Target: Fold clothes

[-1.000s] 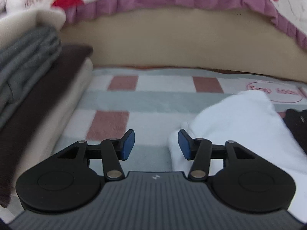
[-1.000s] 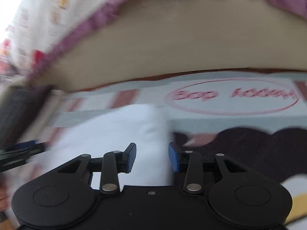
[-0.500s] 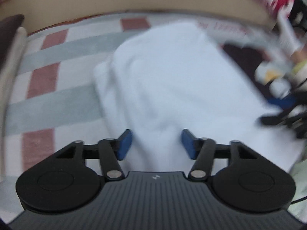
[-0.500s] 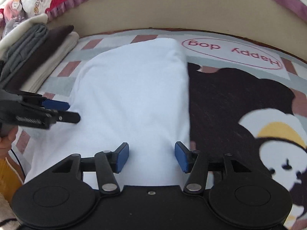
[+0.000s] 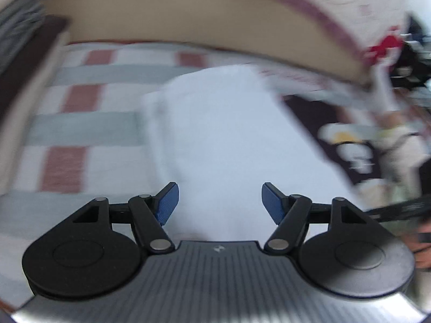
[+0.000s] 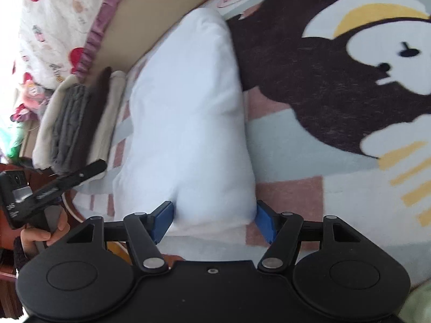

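A folded white garment [image 5: 223, 134] lies lengthwise on the patterned rug [image 5: 80, 134]. My left gripper [image 5: 219, 200] is open and hovers over the garment's near end; this view is blurred by motion. In the right wrist view the same white garment [image 6: 188, 107] runs away from me. My right gripper [image 6: 212, 222] is open wide, with the garment's near end between its blue fingers [image 6: 161, 220]. I cannot tell whether the pads touch the cloth. The left gripper [image 6: 93, 168] shows edge-on at the left, held by a hand [image 6: 40, 237].
A stack of folded clothes [image 6: 72, 118], cream, grey and dark brown, sits left of the garment, also in the left wrist view [image 5: 24, 40]. Behind is a bed base [image 5: 188, 18] under a frilled quilt [image 6: 54, 27]. A bear picture covers the rug [image 6: 323, 80] on the right.
Both grippers have opened wider. The right gripper has swung round and dropped to the garment's near end. The left wrist view has panned left, bringing the clothes stack into view.
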Tool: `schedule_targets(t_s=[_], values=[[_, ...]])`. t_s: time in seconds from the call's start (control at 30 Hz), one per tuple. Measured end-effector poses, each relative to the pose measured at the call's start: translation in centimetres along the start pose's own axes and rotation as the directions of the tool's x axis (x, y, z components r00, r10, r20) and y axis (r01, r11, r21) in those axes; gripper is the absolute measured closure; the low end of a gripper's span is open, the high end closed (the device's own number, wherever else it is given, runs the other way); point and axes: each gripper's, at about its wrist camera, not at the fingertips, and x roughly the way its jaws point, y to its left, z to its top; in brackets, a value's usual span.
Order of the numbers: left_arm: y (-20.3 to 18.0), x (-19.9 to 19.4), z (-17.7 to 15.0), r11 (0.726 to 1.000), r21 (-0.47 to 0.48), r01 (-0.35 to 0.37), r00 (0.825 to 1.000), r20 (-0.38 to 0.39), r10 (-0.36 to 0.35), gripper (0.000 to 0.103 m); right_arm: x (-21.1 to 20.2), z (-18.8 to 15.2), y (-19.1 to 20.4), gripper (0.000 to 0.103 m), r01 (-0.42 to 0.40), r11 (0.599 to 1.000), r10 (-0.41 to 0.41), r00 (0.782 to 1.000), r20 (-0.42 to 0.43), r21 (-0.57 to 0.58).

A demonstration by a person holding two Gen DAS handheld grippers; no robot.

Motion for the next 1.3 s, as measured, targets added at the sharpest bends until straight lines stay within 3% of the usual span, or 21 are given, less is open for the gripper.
schedule_targets(t_s=[0.07, 0.13, 0.2, 0.23, 0.3, 0.33, 0.57, 0.67, 0.83, 0.93, 0.97, 1.0, 1.07, 1.13, 1.2, 1.27, 1.3], values=[[-0.8, 0.1, 0.1, 0.994, 0.005, 0.113, 0.994, 0.007, -0.113, 0.035, 0.3, -0.7, -0.2, 0.025, -0.044, 0.999, 0.044, 0.998, 0.052, -0.013], [-1.3, 0.6, 0.2, 0.977, -0.014, 0.215, 0.977, 0.005, -0.215, 0.035, 0.6, -1.2, 0.0, 0.018, -0.061, 0.998, 0.058, 0.993, 0.099, 0.018], [-1.5, 0.9, 0.1, 0.967, -0.013, 0.255, 0.967, 0.003, -0.255, 0.035, 0.7, -1.7, 0.4, 0.018, -0.059, 0.998, 0.055, 0.990, 0.131, 0.027], [-1.6, 1.0, 0.0, 0.965, -0.001, 0.261, 0.965, 0.004, -0.261, 0.035, 0.7, -1.8, 0.6, 0.026, -0.052, 0.998, 0.049, 0.989, 0.138, 0.019], [-2.5, 0.8, -0.3, 0.972, 0.069, 0.223, 0.975, 0.006, -0.224, 0.035, 0.4, -1.7, 0.7, 0.049, -0.059, 0.998, 0.055, 0.987, 0.152, 0.020], [-3.1, 0.4, -0.5, 0.972, 0.102, 0.212, 0.977, 0.009, -0.214, 0.035, 0.2, -1.5, 0.9, 0.055, -0.078, 0.997, 0.073, 0.985, 0.157, 0.029], [-6.7, -1.2, -1.4, 0.944, 0.278, 0.177, 0.983, -0.009, -0.182, 0.033, -1.8, 2.1, 5.0, 0.059, -0.144, 0.989, 0.136, 0.977, 0.166, 0.035], [-7.9, -1.5, -1.9, 0.929, 0.331, 0.165, 0.984, 0.015, -0.180, 0.026, -2.0, 4.0, 6.6, 0.059, -0.145, 0.987, 0.136, 0.982, 0.135, 0.063], [-10.4, -0.3, -3.8, 0.862, 0.506, 0.038, 0.999, 0.002, -0.045, 0.016, -2.1, 6.7, 8.7, 0.059, -0.139, 0.986, 0.128, 0.985, 0.115, 0.087], [-9.2, 0.0, -3.4, 0.882, 0.470, -0.010, 1.000, -0.001, 0.012, 0.017, -1.7, 7.5, 9.0, 0.059, -0.131, 0.984, 0.119, 0.988, 0.102, 0.120], [-8.8, 0.1, -3.3, 0.888, 0.458, -0.027, 1.000, -0.002, 0.031, 0.023, -1.6, 7.6, 9.0, 0.059, -0.133, 0.983, 0.121, 0.988, 0.098, 0.129], [-8.4, 0.1, -3.1, 0.894, 0.446, -0.043, 0.999, -0.004, 0.050, 0.050, -1.5, 7.7, 9.0, 0.059, -0.136, 0.982, 0.123, 0.988, 0.096, 0.134], [-7.5, 0.3, -2.9, 0.904, 0.421, -0.076, 0.996, -0.007, 0.087, 0.079, -1.4, 7.9, 8.8, 0.059, -0.153, 0.979, 0.140, 0.985, 0.101, 0.131], [-5.9, -0.5, -1.9, 0.936, 0.342, -0.079, 0.997, 0.031, 0.073, 0.083, -1.5, 7.7, 8.6, 0.058, -0.178, 0.976, 0.164, 0.980, 0.115, 0.127], [-4.7, -1.1, -1.2, 0.955, 0.286, -0.078, 0.996, 0.069, 0.061, 0.083, -2.2, 7.3, 9.0, 0.054, -0.195, 0.979, 0.187, 0.974, 0.130, 0.053], [-3.4, -1.0, -0.6, 0.975, 0.211, -0.070, 0.996, 0.076, 0.055, 0.083, -3.9, 6.2, 9.8, 0.051, -0.175, 0.978, 0.190, 0.972, 0.140, -0.114], [-2.7, -1.0, -0.3, 0.982, 0.181, -0.061, 0.996, 0.078, 0.047, 0.083, -4.9, 5.5, 10.2, 0.040, -0.155, 0.965, 0.187, 0.972, 0.143, -0.211]])
